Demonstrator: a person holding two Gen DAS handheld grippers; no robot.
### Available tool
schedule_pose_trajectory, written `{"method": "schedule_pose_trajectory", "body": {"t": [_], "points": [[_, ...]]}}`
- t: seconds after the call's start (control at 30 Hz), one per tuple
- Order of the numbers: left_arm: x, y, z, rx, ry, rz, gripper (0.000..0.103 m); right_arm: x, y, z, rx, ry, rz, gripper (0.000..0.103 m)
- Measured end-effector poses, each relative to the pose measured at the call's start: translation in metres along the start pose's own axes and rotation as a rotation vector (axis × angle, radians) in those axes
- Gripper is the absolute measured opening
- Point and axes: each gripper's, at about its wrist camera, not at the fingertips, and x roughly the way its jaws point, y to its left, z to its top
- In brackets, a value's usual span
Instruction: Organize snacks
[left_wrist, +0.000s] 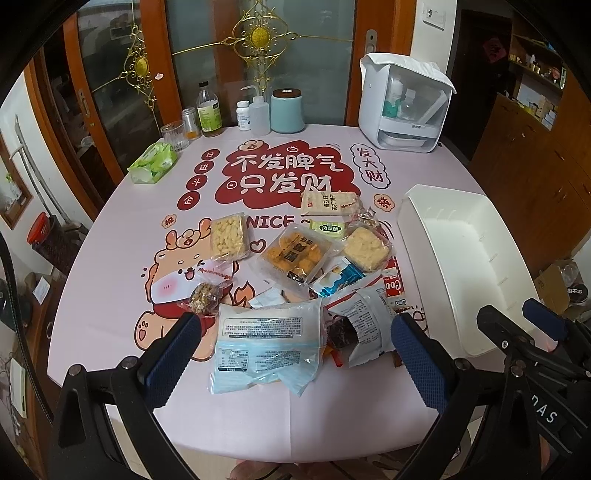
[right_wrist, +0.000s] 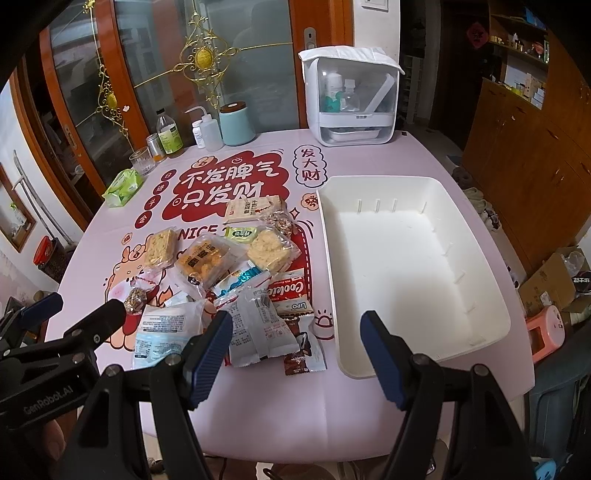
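Note:
A heap of wrapped snacks lies on the pink printed tablecloth (left_wrist: 110, 295). It includes a pale blue packet (left_wrist: 266, 343) (right_wrist: 162, 328), a grey-white packet (left_wrist: 369, 325) (right_wrist: 258, 325), an orange cake pack (left_wrist: 295, 254) (right_wrist: 203, 258), a puffed rice bar (left_wrist: 227, 240) and a cookie pack (right_wrist: 291, 291). To the right of the heap stands a white bin (left_wrist: 406, 206) (right_wrist: 325, 240) with nothing inside. My left gripper (left_wrist: 297, 319) (right_wrist: 86, 302) hovers open above the nearest packets. My right gripper (right_wrist: 297, 317) (left_wrist: 511, 312) is open over the gap between the heap and the bin. Neither touches anything.
Along the far edge stand a glass (left_wrist: 173, 134), bottles (left_wrist: 208, 110), a teal canister (left_wrist: 287, 110) and a white dispenser box (left_wrist: 402, 103). A green tissue pack (left_wrist: 153, 162) lies at the back left. The table's near edge runs just under the grippers.

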Motion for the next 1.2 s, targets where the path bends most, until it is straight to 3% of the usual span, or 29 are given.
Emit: {"method": "schedule_pose_trajectory", "body": {"t": [0.37,0.67,0.93,1.07,1.2], "points": [[0.003,0.007,0.0,-0.004,0.009,0.008,0.102,0.006,0.014,0.004,-0.01,0.017,0.02,0.072],[0.0,0.036,0.01,-0.029,0.008,0.023,0.102,0.007,0.046,0.012,-0.017,-0.001,0.024,0.072],[-0.001,0.085,0.032,-0.037,-0.023,-0.011,0.102,0.007,0.082,0.025,0.003,-0.009,0.015,0.072],[0.001,0.123,0.045,-0.05,-0.04,-0.04,0.102,0.017,0.1,0.028,0.015,0.025,0.027,0.072],[0.013,0.162,0.054,-0.043,-0.028,-0.018,0.102,0.032,0.113,0.025,0.051,0.073,0.039,0.072]]}}
